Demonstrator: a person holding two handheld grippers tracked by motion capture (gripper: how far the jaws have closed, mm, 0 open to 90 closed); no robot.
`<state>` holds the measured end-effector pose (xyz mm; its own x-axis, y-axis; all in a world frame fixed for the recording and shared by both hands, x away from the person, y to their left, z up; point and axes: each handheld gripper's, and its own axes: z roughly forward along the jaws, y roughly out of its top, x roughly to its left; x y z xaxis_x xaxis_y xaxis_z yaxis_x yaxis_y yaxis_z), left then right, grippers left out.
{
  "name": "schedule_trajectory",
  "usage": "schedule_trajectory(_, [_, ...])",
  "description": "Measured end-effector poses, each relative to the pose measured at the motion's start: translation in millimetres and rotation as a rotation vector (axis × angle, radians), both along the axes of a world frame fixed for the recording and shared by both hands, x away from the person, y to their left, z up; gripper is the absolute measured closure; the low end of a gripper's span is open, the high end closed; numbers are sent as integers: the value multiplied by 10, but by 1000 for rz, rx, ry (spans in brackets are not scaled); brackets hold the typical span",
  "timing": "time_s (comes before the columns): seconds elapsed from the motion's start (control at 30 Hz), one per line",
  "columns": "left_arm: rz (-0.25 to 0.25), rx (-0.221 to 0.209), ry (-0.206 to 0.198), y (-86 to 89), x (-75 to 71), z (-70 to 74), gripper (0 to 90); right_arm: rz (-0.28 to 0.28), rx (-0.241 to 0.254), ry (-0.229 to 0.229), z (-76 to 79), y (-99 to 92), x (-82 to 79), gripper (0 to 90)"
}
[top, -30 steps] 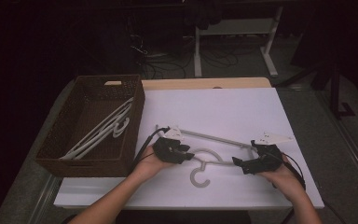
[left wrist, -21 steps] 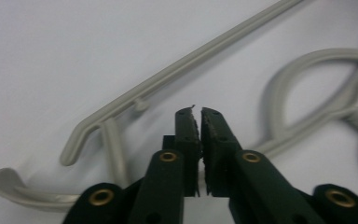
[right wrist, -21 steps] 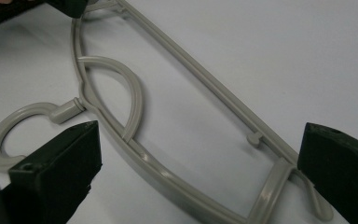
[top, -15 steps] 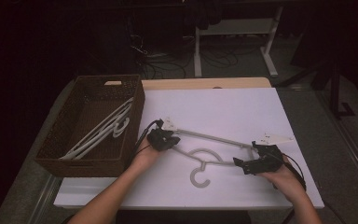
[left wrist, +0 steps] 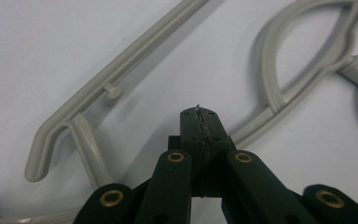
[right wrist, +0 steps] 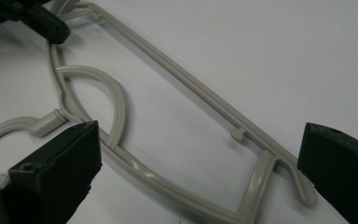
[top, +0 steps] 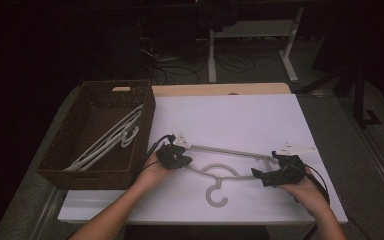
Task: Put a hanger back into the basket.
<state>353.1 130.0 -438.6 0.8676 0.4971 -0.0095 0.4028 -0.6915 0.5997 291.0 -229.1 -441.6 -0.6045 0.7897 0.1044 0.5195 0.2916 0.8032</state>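
High view: grey hanger (top: 220, 167) flat on the white table (top: 240, 115), just right of the brown basket (top: 100, 130) that holds more hangers (top: 112, 140). Long axis runs away from the basket, its hook (top: 216, 194) pointing toward the person.

Left gripper (top: 176, 156) sits at the hanger end nearest the basket. Left gripper view: jaws pressed together, nothing between them; they have just been closing and seem to have missed the shoulder bar (left wrist: 256, 130), which passes beside and under the tips.

Right gripper (top: 272, 175) sits at the end far from the basket. Right gripper view: jaws wide apart, the hanger's end corner (right wrist: 270, 177) lying between them on the table, pads not touching.

Judgement: right gripper is better placed to grip; left needs to reopen over the bar
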Motion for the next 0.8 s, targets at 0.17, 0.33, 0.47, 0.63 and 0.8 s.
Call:
schedule_trajectory(0.17, [-26,-31,42,93,-181,38,900,-5,1,-7,14,-12,-8,0])
schedule_trajectory(0.33, [-58,-48,54,117,-329,53,900,-12,0,-2,14,-17,-6,0])
schedule_trajectory(0.47, [-49,-96,34,134,-309,99,832,-18,2,4,41,-14,-8,0])
schedule_trajectory(0.63, [-60,-187,9,193,-307,175,625,-13,-11,21,120,-12,20,0])
schedule_trajectory(0.8, [-82,-256,16,229,-294,183,397,-30,3,20,250,-26,121,54])
